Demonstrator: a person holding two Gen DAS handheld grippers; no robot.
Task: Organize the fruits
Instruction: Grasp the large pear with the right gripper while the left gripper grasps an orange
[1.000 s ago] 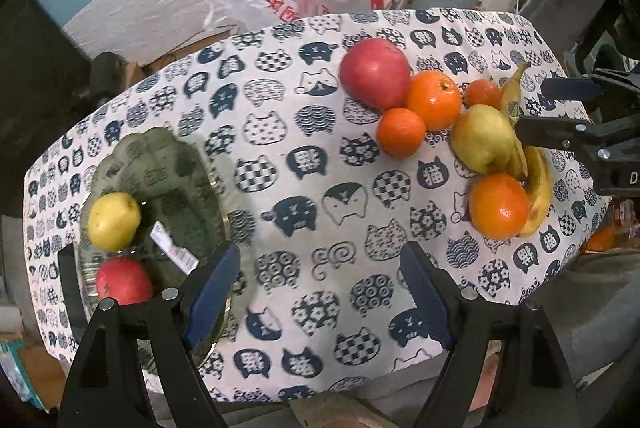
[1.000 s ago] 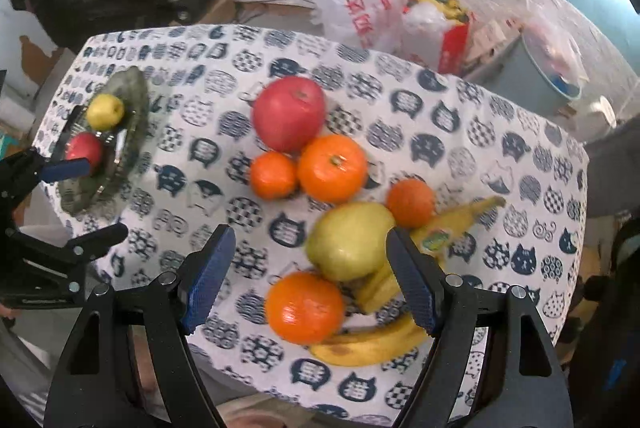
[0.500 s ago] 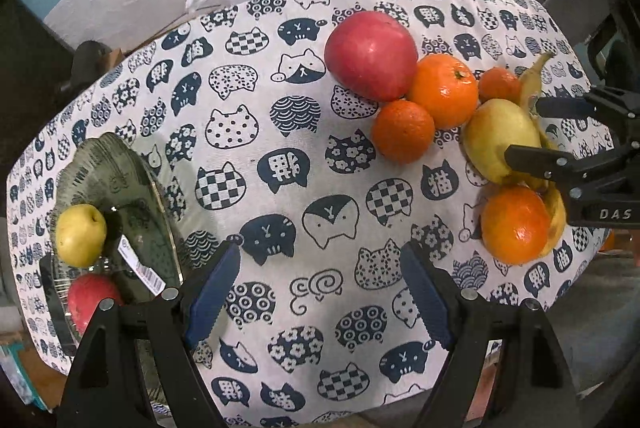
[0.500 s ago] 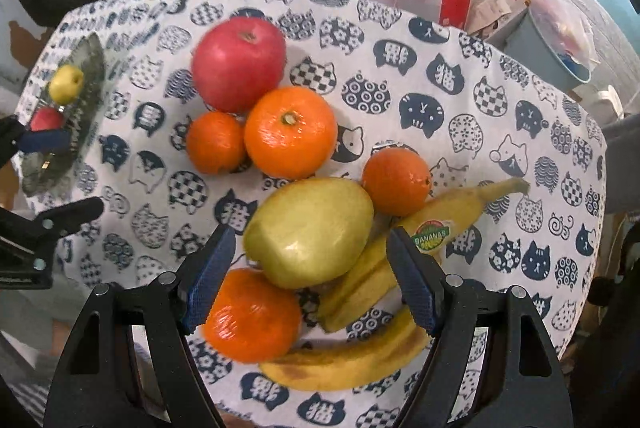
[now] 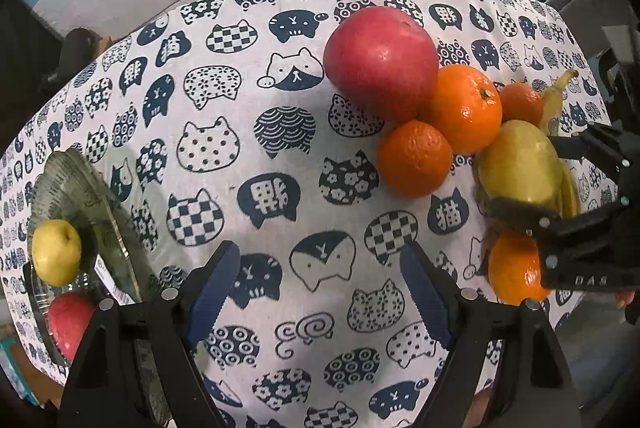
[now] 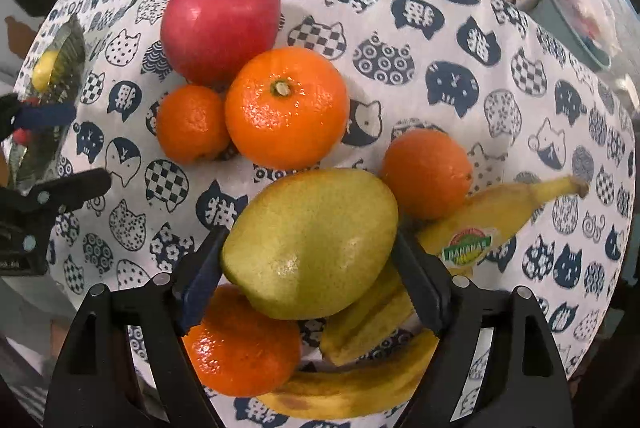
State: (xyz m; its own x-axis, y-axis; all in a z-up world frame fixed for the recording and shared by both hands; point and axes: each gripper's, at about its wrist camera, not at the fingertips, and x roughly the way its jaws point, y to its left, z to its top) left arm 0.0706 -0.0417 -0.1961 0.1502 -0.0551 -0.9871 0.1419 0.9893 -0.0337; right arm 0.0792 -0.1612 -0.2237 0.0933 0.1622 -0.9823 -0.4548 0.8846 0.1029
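Right gripper (image 6: 308, 268): jaws wide, blue pads flanking the yellow-green pear (image 6: 310, 244), seemingly touching both sides; grip unconfirmed. Pear rests atop yellow bananas (image 6: 496, 220) and an orange mandarin (image 6: 240, 342). Left gripper (image 5: 320, 288): jaws spread, empty, above the cat-print tablecloth (image 5: 240, 107).
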